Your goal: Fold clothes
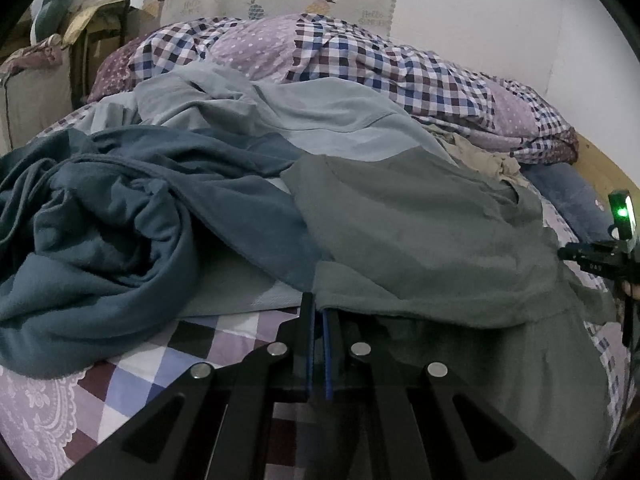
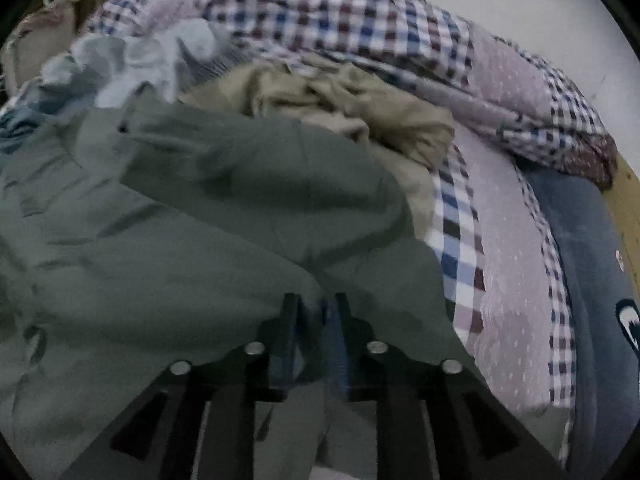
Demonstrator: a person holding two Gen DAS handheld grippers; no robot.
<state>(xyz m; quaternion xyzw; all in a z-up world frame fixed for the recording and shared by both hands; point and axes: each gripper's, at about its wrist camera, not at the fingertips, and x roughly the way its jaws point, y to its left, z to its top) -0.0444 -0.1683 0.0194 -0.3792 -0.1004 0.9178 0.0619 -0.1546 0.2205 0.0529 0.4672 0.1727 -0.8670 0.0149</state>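
A grey-green garment (image 1: pixel 420 232) lies spread over the bed, its near hem hanging toward me. My left gripper (image 1: pixel 318 312) is shut on that hem, the cloth pinched between its blue pads. In the blurred right wrist view the same grey-green garment (image 2: pixel 200 208) tents up to my right gripper (image 2: pixel 316 304). Its fingers stand a little apart with a bunch of the cloth held between them, and creases run to the tips. The green-lit housing (image 1: pixel 622 216) of the right gripper shows at the right edge of the left wrist view.
A dark teal garment (image 1: pixel 120 220) is heaped at the left, with a light blue one (image 1: pixel 300 112) behind it. A beige garment (image 2: pixel 340 104) is crumpled at the back. A checked quilt (image 1: pixel 360 52) is piled against the wall. A blue pillow (image 2: pixel 580 240) lies at the right by the wooden bed edge (image 2: pixel 630 200).
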